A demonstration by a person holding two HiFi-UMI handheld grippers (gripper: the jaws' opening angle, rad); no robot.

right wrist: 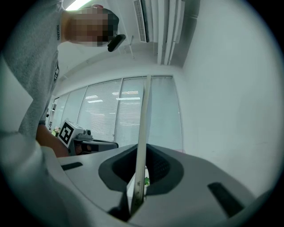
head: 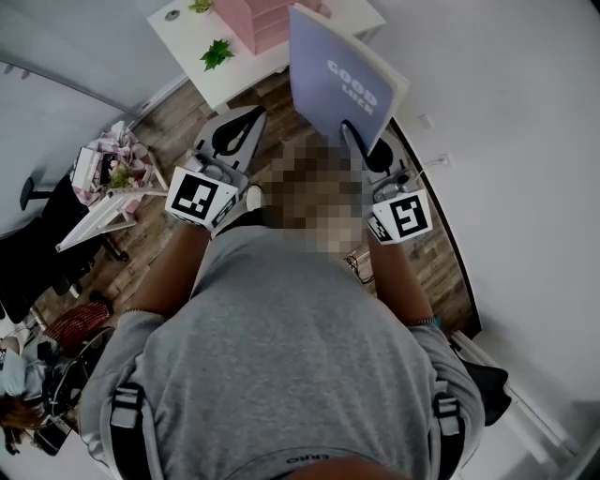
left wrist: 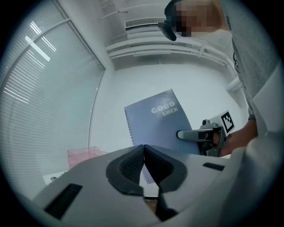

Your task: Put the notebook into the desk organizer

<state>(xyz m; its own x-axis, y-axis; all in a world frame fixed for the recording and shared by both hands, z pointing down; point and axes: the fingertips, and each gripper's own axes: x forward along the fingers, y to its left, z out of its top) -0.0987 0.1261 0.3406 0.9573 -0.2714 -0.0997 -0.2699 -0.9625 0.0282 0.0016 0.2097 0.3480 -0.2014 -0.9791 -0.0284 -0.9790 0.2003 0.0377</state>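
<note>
A blue-grey spiral notebook [head: 337, 80] marked "GOOD LUCK" stands upright in the air, with my right gripper [head: 361, 141] shut on its lower edge. In the right gripper view the notebook [right wrist: 144, 115] shows edge-on, pinched between the right gripper's [right wrist: 141, 170] pads. The left gripper view shows the cover of the notebook [left wrist: 159, 124] ahead, with the right gripper [left wrist: 202, 135] clamped on it. My left gripper [head: 248, 117] is level beside it, shut and empty, its pads touching [left wrist: 143, 153]. The pink desk organizer [head: 253, 19] stands on the white desk ahead, also visible as the pink organizer [left wrist: 84, 155] at lower left.
The white desk [head: 187, 42] carries a small green plant [head: 217, 53]. Wooden floor [head: 169, 117] lies between me and the desk. A cluttered shelf and dark chair [head: 56, 225] are at the left. A white wall [head: 506, 141] runs along the right; window blinds [left wrist: 40, 88] fill the left.
</note>
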